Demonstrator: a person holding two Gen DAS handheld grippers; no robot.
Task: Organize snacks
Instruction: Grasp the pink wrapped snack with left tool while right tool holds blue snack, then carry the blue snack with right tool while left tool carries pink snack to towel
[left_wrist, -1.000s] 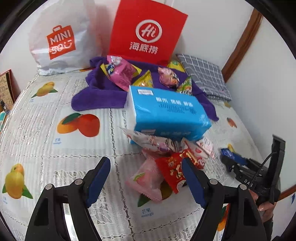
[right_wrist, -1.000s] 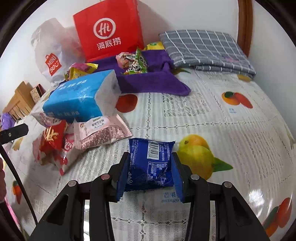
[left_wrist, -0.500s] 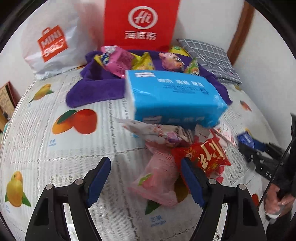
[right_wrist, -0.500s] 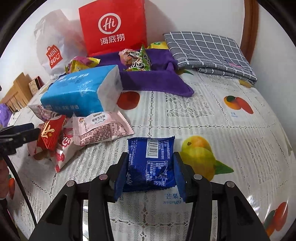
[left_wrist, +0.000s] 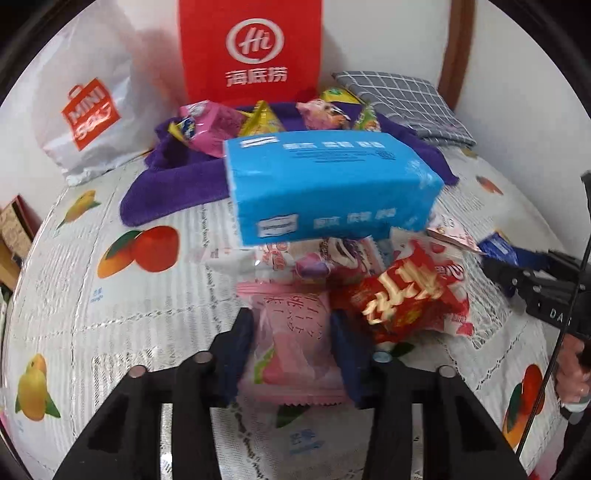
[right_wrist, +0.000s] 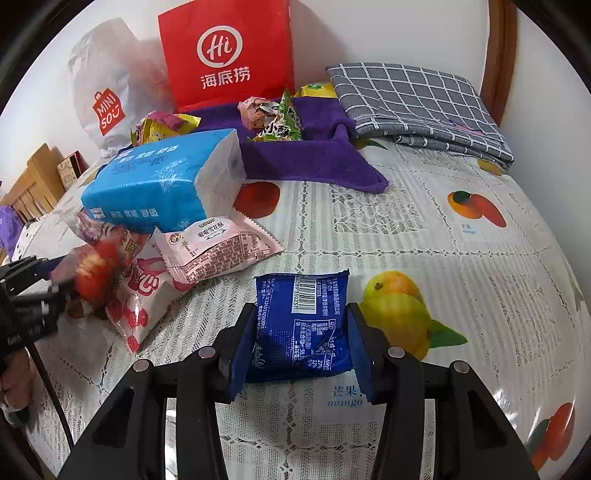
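Observation:
My left gripper (left_wrist: 293, 343) is shut on a pink snack packet (left_wrist: 291, 350) at the near edge of a snack pile. A red packet (left_wrist: 402, 295) lies just right of it, below a blue tissue pack (left_wrist: 325, 184). My right gripper (right_wrist: 301, 332) is shut on a blue snack packet (right_wrist: 301, 325), low over the fruit-print tablecloth (right_wrist: 406, 229). A pale pink packet (right_wrist: 218, 247) lies to its left. More snacks (right_wrist: 273, 118) sit on a purple towel (right_wrist: 314, 158) at the back. The right gripper also shows at the right edge of the left wrist view (left_wrist: 517, 266).
A red Hi bag (left_wrist: 251, 51) and a white Miniso bag (left_wrist: 92, 110) stand against the back wall. A folded grey checked cloth (right_wrist: 417, 99) lies at the back right. Wooden furniture (right_wrist: 29, 184) is off the table's left side.
My left gripper moved forward into the pile and closed on the pink packet. The right gripper kept its hold on the blue packet and barely moved.

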